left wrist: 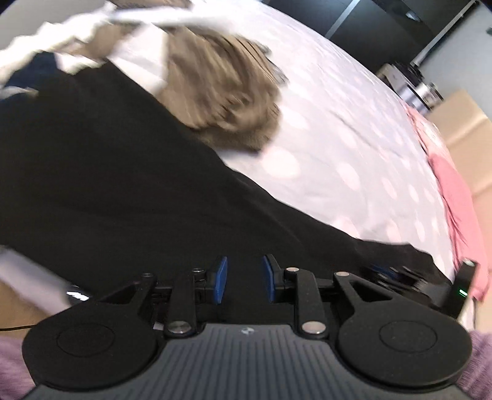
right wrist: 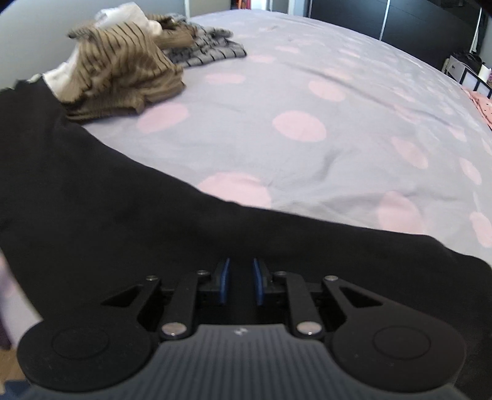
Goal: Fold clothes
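A large black garment point(left wrist: 101, 184) lies across the near side of a bed, and it also shows in the right wrist view point(right wrist: 101, 215). My left gripper point(left wrist: 244, 278) sits over its near edge with the blue pads a small way apart; black cloth fills the gap. My right gripper point(right wrist: 240, 281) sits over the same garment, pads a small way apart, black cloth between them. The other gripper point(left wrist: 399, 277) shows at the right of the left wrist view, on the garment's edge.
The bed has a grey cover with pink dots point(right wrist: 307, 123). A heap of clothes lies at the far left: a brown striped top point(right wrist: 123, 80), a grey striped piece point(right wrist: 209, 49), white cloth point(right wrist: 123, 12). A pink garment point(left wrist: 455, 190) lies at the bed's right edge.
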